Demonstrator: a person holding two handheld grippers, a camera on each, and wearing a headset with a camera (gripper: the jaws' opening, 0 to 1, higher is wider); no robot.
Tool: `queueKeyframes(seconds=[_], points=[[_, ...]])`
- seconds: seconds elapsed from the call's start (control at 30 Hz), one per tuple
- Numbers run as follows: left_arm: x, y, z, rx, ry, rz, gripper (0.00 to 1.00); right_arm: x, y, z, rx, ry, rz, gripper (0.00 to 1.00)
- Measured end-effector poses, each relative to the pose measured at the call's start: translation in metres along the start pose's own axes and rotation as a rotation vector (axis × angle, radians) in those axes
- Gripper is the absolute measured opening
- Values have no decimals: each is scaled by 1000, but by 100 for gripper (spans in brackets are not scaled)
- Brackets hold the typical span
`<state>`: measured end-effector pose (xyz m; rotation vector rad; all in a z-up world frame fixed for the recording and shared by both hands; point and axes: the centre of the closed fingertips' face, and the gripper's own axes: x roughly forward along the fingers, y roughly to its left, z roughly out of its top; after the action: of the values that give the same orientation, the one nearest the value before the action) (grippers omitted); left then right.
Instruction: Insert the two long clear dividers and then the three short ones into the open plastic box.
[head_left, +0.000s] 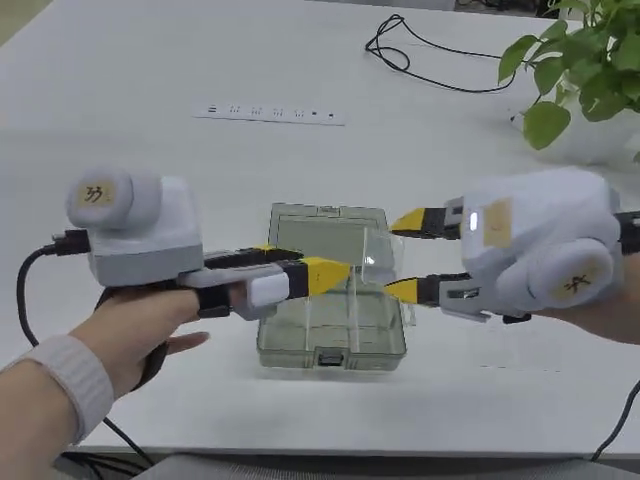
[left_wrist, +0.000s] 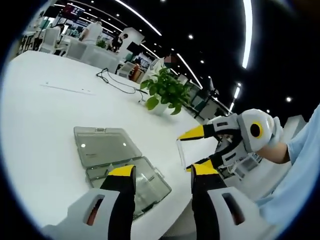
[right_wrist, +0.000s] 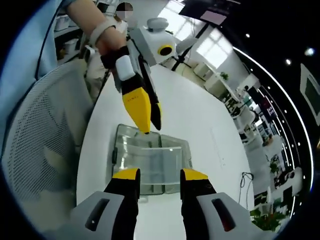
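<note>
On the white table (head_left: 150, 180), near its front edge, found a translucent grey-green plastic box (head_left: 300, 345) lying open, hinged lid (head_left: 310, 228) folded back flat on the far side. Saw faint clear partition lines inside the base; could not tell their number. Directly above the box, toward its right end, noted a clear flat plastic divider (head_left: 380, 250) held off the table, upright, clear of the box walls; could not tell long or short type. Found the right gripper (head_left: 390, 258) reaching in from the right, yellow-tipped jaws spread fairly wide, one tip at the top edge of the divider and one at the bottom edge, sheet pinched between them. Found the left gripper (head_left: 322, 266) reaching in from the left, level over the left half of the box, gripped by a hand (head_left: 130, 335) with a white cuff at the wrist. In the left gripper view, saw its jaws parted with a plain gap and nothing in them, tips pointed at the divider, close but apart from it. Farther back on the table, noted a white power strip (head_left: 270, 112), a looped black cable (head_left: 420, 52), and a green leafy plant (head_left: 575, 60) at the far right.
</note>
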<state>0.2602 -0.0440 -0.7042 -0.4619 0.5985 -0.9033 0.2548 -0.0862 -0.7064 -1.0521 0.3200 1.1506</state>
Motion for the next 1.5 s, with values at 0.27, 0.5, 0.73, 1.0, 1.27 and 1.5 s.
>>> queueKeyframes(seconds=[0.27, 0.5, 0.73, 1.0, 1.27, 1.5], points=[[7, -7, -13, -61, 45, -18, 27, 13, 11, 8, -73, 24, 20, 32], [9, -13, -19, -60, 62, -39, 12, 17, 11, 11, -95, 30, 27, 32], [10, -14, -18, -71, 58, -40, 1, 16, 11, 13, -109, 39, 22, 32], [9, -18, -21, -80, 57, -64, 0, 15, 14, 13, -125, 43, 40, 32], [2, -16, -20, -5, 52, -91, 0, 4, 5, 26, 48, -47, 136, 41], [-8, -20, -23, 149, 54, -175, 0, -9, -6, 30, 229, -70, 353, 30]])
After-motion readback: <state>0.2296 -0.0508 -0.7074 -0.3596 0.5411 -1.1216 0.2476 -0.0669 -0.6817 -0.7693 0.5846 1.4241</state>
